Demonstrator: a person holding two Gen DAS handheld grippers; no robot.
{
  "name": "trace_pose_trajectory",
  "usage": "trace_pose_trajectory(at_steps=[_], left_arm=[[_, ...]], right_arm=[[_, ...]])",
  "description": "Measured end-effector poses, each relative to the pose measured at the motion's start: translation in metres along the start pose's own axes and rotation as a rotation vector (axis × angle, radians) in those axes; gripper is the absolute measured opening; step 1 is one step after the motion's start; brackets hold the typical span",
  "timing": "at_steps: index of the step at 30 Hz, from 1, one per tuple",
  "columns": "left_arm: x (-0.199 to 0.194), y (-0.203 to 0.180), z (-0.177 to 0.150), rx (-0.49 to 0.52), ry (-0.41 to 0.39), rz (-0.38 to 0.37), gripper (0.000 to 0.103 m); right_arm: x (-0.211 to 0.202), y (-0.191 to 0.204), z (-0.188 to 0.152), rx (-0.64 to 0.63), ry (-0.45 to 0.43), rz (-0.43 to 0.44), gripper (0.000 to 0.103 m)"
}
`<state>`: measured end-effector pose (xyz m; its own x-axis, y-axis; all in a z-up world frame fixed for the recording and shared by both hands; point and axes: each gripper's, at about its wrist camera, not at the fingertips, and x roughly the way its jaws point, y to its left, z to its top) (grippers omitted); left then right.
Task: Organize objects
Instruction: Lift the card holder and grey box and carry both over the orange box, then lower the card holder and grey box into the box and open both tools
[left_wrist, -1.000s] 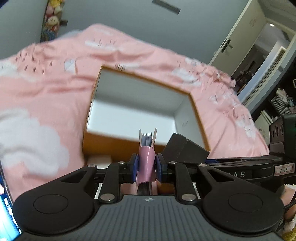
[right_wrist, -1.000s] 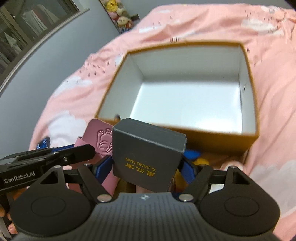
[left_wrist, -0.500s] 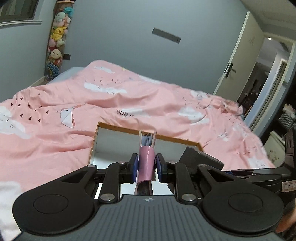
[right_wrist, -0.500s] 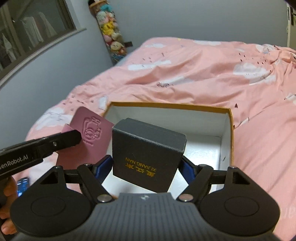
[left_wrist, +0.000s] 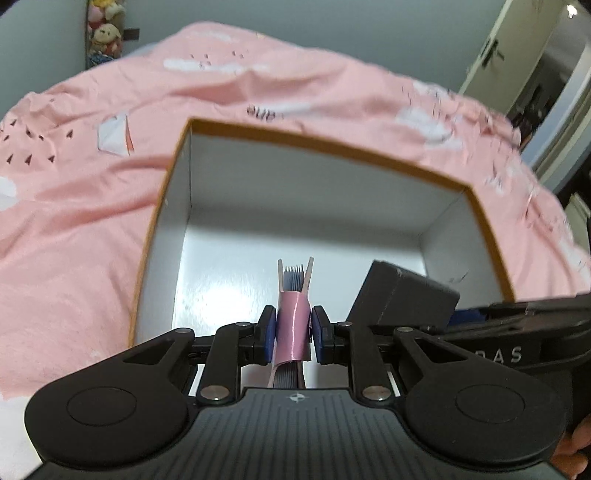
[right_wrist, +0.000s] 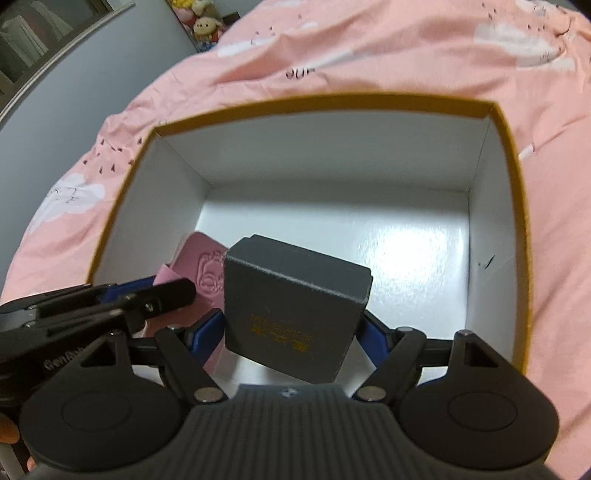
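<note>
A large open box with an orange rim (left_wrist: 332, 142) and a white inside (right_wrist: 369, 229) sits on the pink bed. My left gripper (left_wrist: 293, 328) is shut on a pink notebook (left_wrist: 293, 317), held edge-on over the box's near left part; the notebook also shows in the right wrist view (right_wrist: 195, 258). My right gripper (right_wrist: 291, 328) is shut on a dark grey square box with gold lettering (right_wrist: 291, 306), held over the box's near side; it also shows in the left wrist view (left_wrist: 400, 295). The two grippers are side by side.
A pink bedspread with white clouds (left_wrist: 74, 184) lies all around the box. Plush toys (left_wrist: 103, 33) hang on the grey wall at the back left. A door (left_wrist: 495, 55) stands open at the back right.
Both grippers have tilted down and moved forward over the open box, each still holding its object. The box floor now shows beneath both objects.
</note>
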<state>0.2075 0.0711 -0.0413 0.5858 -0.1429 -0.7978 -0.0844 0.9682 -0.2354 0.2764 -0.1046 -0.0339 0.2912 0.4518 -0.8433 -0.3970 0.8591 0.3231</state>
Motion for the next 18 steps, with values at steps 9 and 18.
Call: trace_pose_trajectory(at_steps=[9,18], left_arm=[[0.008,-0.007,-0.007,0.098,0.073,0.147,0.026],[0.007,-0.017,-0.007,0.199,0.082,0.203,0.030]], right_arm=[[0.023,-0.005,-0.002,-0.001,0.100,0.030,0.078],[0.031,-0.006,-0.004,-0.012,0.142,0.034,0.078]])
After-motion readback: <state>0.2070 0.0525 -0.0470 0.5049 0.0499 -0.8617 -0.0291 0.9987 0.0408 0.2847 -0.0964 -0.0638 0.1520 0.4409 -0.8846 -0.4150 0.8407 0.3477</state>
